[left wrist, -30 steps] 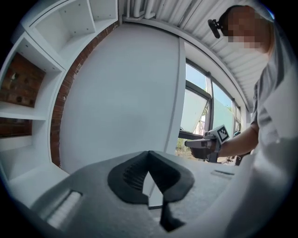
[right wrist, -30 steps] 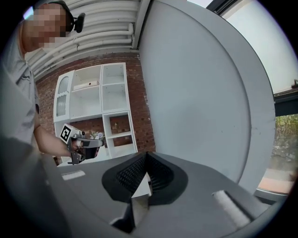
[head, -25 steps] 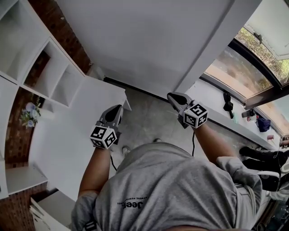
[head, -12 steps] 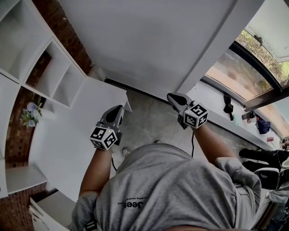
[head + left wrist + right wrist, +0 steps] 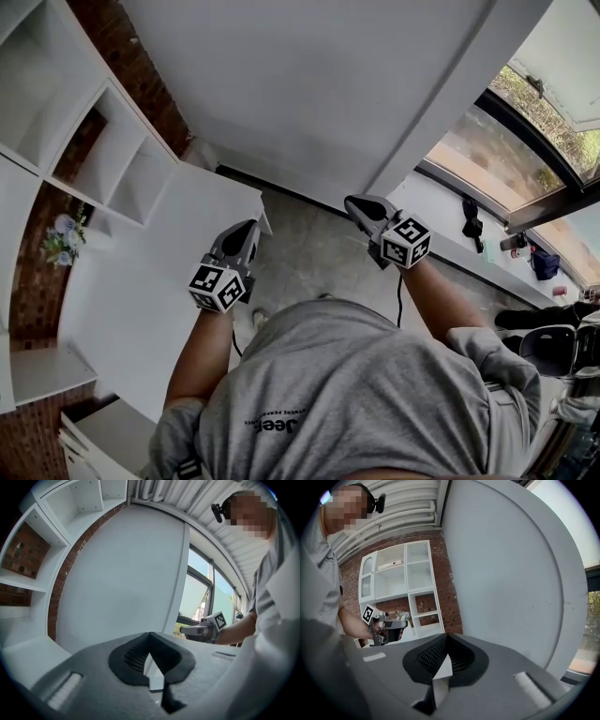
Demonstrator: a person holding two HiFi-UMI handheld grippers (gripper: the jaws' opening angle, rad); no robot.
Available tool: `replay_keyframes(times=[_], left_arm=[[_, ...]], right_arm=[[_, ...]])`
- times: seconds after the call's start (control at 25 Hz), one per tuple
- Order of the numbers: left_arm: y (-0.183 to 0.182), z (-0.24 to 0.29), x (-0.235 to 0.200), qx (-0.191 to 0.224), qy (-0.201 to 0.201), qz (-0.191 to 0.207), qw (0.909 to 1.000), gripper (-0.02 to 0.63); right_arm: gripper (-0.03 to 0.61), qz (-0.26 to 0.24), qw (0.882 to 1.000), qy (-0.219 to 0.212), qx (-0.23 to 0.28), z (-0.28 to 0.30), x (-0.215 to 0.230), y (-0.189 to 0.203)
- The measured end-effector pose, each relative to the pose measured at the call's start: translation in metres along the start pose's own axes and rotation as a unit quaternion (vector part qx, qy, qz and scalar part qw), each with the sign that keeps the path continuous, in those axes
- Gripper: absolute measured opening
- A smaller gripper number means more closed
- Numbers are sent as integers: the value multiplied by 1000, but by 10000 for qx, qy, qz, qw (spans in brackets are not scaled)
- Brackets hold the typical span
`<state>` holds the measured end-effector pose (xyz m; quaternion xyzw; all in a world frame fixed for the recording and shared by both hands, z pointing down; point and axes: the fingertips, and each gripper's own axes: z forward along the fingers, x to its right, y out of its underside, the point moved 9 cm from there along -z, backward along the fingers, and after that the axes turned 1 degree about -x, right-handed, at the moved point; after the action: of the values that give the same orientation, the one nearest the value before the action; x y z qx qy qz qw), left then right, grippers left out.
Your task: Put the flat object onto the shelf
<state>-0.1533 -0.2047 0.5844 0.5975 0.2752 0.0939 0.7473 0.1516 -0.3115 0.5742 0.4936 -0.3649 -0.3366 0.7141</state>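
Note:
The white shelf unit (image 5: 89, 141) with open compartments stands against a brick wall at the left of the head view, and it also shows in the right gripper view (image 5: 405, 581). My left gripper (image 5: 246, 229) hangs over the edge of a white table (image 5: 141, 281), jaws shut and empty. My right gripper (image 5: 354, 202) is held in the air over the grey floor, also shut with nothing between its jaws. From the left gripper view (image 5: 150, 635) I see the right gripper (image 5: 183, 630), and from the right gripper view (image 5: 447, 635) the left gripper (image 5: 399, 624). No flat object is clearly in view.
A small bunch of flowers (image 5: 58, 236) sits low on the shelf side. White flat boards (image 5: 80, 439) lie at the bottom left. A plain white wall (image 5: 319, 84) is ahead. A window sill (image 5: 487, 253) with small dark items runs along the right.

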Motion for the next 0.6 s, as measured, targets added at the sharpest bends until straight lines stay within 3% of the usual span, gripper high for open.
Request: replay_keyframes(times=[0.6], left_arm=[[0,0,-1,62,34,-16,10000,-2]], right_arm=[[8,-50,10000,-60,-3,2,0,-3]])
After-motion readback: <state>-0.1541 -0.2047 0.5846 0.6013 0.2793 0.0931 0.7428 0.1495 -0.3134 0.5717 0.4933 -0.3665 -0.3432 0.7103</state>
